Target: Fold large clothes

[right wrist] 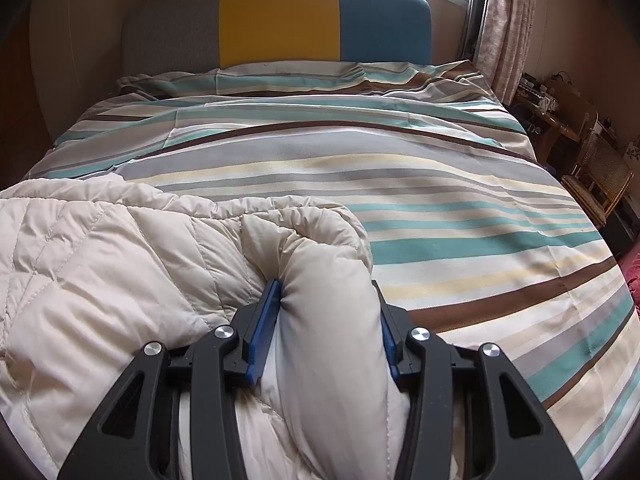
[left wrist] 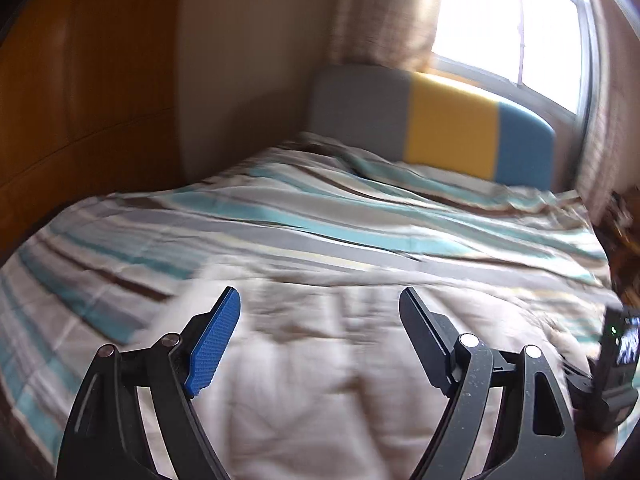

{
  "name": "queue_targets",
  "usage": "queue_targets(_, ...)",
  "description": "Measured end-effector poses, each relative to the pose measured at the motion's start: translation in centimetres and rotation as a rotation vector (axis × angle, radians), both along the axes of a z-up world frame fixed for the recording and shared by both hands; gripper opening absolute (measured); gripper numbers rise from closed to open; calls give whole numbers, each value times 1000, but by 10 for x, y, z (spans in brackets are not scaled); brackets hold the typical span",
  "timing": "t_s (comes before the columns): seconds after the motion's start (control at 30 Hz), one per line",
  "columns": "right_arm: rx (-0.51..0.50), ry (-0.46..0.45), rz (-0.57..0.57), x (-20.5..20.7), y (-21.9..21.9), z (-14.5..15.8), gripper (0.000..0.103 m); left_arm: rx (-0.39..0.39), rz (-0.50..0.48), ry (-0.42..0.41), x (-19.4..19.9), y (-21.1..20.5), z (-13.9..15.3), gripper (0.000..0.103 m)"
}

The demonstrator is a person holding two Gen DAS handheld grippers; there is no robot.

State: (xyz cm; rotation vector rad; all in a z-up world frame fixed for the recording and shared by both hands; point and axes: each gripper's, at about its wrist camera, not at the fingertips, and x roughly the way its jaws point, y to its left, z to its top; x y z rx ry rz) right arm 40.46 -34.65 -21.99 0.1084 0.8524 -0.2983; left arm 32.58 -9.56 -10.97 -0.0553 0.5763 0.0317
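A cream quilted padded garment (right wrist: 120, 248) lies on the near left part of the striped bed. My right gripper (right wrist: 326, 284) is shut on a thick rolled fold of it, and the blue pads (right wrist: 262, 332) press both sides of the puffy cloth. In the left wrist view the same garment (left wrist: 320, 380) is blurred below my left gripper (left wrist: 320, 294), which is open wide and holds nothing. The left gripper hangs above the cloth. At that view's right edge, part of the right gripper's black body (left wrist: 618, 360) shows.
The striped duvet (right wrist: 440, 184) covers the bed up to a grey, yellow and blue headboard (right wrist: 280, 16). A wooden wardrobe (left wrist: 80, 80) stands on the left. A window with curtains (left wrist: 508, 20) is behind. A cane chair (right wrist: 600, 168) and a cluttered desk stand on the right.
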Motion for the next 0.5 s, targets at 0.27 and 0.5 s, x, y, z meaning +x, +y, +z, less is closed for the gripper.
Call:
queue_targets(0.27, 17, -9, 2, -2, -2, 1, 44, 71, -13, 98, 36, -32, -74, 76)
queue_targets(0.5, 3, -6, 1, -2, 0, 2, 44, 61, -33, 161, 51, -34, -99, 83)
